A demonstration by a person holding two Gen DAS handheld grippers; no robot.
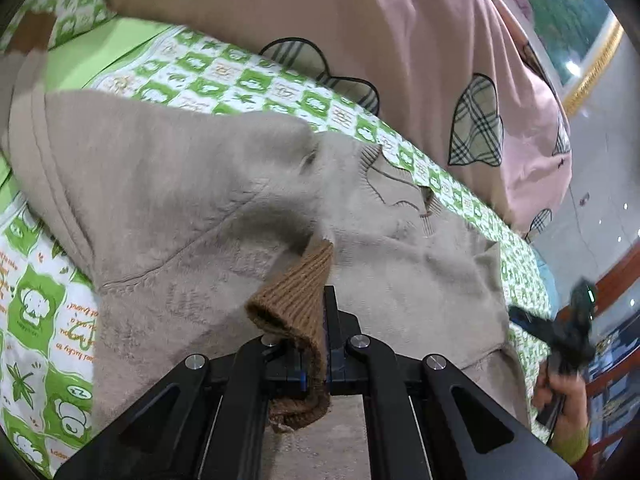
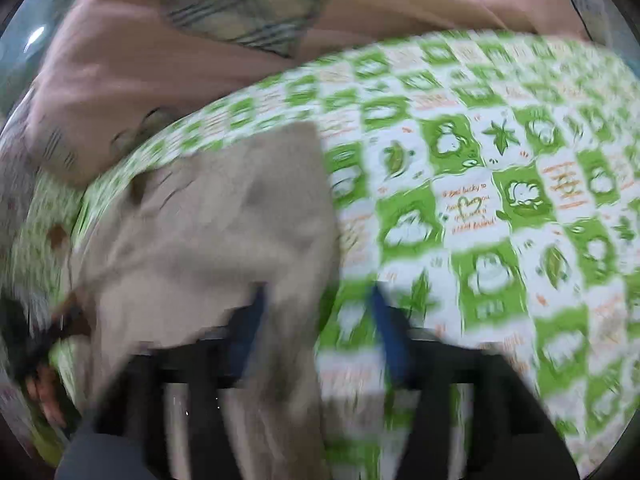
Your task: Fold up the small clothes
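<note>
A fuzzy beige sweater (image 1: pixel 180 200) lies spread on a green-and-white checked sheet (image 1: pixel 224 76). My left gripper (image 1: pixel 322 320) is shut on the sweater's brown ribbed cuff (image 1: pixel 296 304), which bunches up over its left finger and hangs out behind the pads. In the blurred right wrist view the right gripper (image 2: pixel 320 312) stands open above the sweater's (image 2: pixel 208 232) right edge. The cloth lies across its left blue pad and into the gap, unpinched. The left wrist view shows that right gripper (image 1: pixel 568 320) at the far right, beyond the sweater, in a hand (image 1: pixel 560 396).
A pink quilt (image 1: pixel 360 20) with plaid patches is heaped along the far side of the bed. Bare sheet (image 2: pixel 480 200) stretches to the right of the sweater. Past the bed's right end are a shiny floor (image 1: pixel 600 160) and red-brown wooden furniture (image 1: pixel 624 272).
</note>
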